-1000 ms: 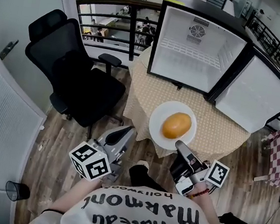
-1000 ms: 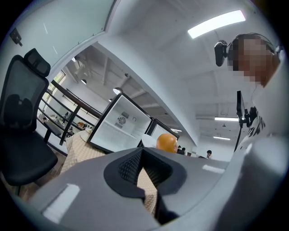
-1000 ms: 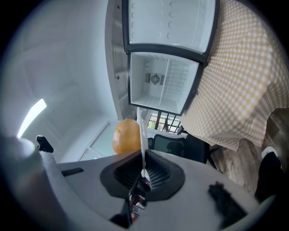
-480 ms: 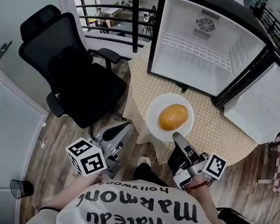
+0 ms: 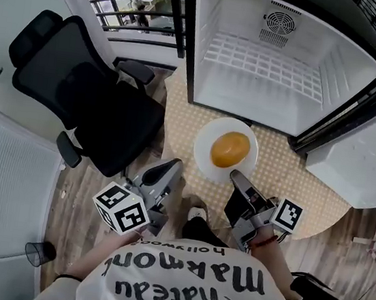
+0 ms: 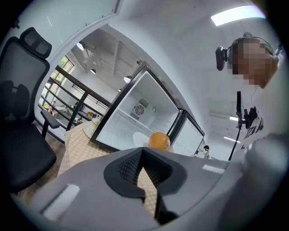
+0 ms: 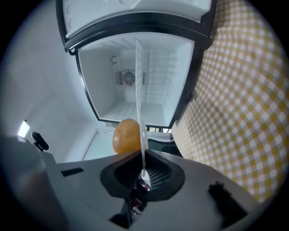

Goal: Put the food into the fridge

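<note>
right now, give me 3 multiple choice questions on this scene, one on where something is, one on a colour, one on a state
1. The food lies:
A. in a bowl
B. on the plate
C. in a bag

2. The chair is:
A. black
B. red
C. white

3. The right claw is:
A. wide open
B. shut on a spoon
C. shut on the plate's rim

Answers:
1 B, the head view shows it in the plate's middle.
2 A, its seat and back are black.
3 C, the right gripper view shows the rim pinched between the pads.
</note>
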Tool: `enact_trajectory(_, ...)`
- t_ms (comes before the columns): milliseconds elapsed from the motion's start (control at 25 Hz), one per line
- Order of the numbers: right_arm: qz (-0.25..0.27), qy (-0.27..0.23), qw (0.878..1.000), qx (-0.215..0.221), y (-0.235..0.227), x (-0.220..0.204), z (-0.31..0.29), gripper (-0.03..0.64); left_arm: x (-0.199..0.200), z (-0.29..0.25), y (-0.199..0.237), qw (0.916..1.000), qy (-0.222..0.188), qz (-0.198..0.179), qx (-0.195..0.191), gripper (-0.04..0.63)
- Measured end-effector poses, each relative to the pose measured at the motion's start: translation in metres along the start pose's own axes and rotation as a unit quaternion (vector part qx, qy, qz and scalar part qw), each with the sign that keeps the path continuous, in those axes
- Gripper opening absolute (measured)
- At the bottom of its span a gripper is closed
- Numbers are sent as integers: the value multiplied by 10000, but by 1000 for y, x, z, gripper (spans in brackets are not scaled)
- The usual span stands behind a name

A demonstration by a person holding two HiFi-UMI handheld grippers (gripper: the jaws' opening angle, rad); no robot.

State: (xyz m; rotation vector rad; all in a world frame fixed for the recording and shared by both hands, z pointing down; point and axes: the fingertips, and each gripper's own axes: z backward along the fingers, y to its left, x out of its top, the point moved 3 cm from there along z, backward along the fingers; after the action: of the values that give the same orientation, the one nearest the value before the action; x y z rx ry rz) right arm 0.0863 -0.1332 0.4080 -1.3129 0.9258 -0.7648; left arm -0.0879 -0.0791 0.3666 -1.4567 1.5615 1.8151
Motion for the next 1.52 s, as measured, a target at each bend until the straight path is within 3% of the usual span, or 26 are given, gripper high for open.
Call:
enact_trajectory(200,-103,72,9999,-45,-14,25,-20,28,9,-30,13,9997,131,-176,100,5)
enact_trajectory(400,-252,133,9996,-52,-25,40,-36,28,15,-51,30,9993,214,-105,292,5)
enact_trajectory(880,-365,104,9991,-182,-47,45,-55,28,7,-73,51,9993,242,-68,290,5)
enact_trajectory(1160,-445,-131,9983,-351,-53,54,-60,28,8,-86,65,9990,414,-55,137,5)
enact_trajectory(1520,-585,-746,9932,-674,-60,56,-68,28,19,-114,84,9947,841,-186,-561,5)
